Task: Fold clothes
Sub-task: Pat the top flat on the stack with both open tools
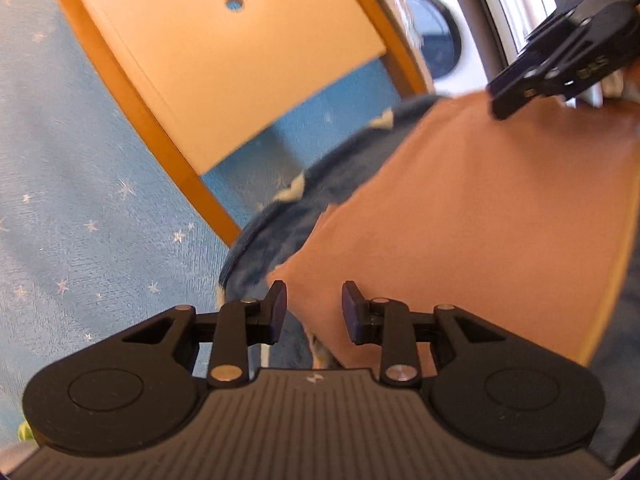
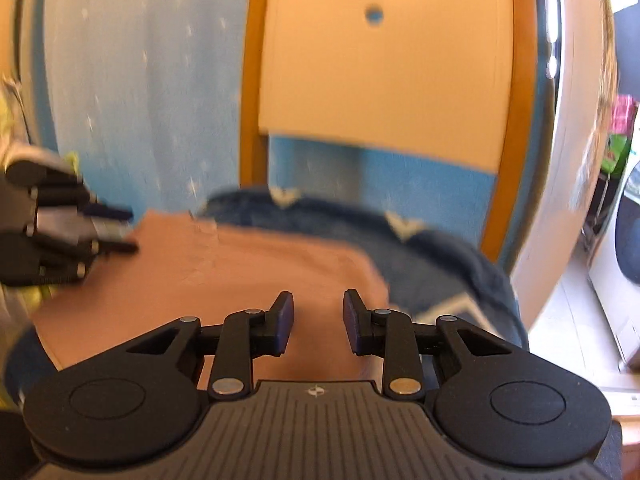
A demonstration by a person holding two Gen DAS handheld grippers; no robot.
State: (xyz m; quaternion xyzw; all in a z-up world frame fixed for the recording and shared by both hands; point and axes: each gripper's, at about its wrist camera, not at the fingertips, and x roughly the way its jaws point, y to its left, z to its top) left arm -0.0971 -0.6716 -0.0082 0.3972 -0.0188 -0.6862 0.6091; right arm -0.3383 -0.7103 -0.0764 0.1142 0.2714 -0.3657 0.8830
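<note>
A folded peach-coloured garment lies flat on top of a dark blue garment with pale triangle marks. My left gripper hovers open over the peach garment's near corner, nothing between its fingers. My right gripper is open too, above the peach cloth's near edge. In the left wrist view the right gripper shows at the upper right over the cloth's far edge; in the right wrist view the left gripper sits at the left edge by the cloth's corner. Both views are motion-blurred.
A wooden chair back with an orange frame stands just beyond the clothes. A light blue star-patterned cloth covers the surface around them. A white washing machine stands behind on the right.
</note>
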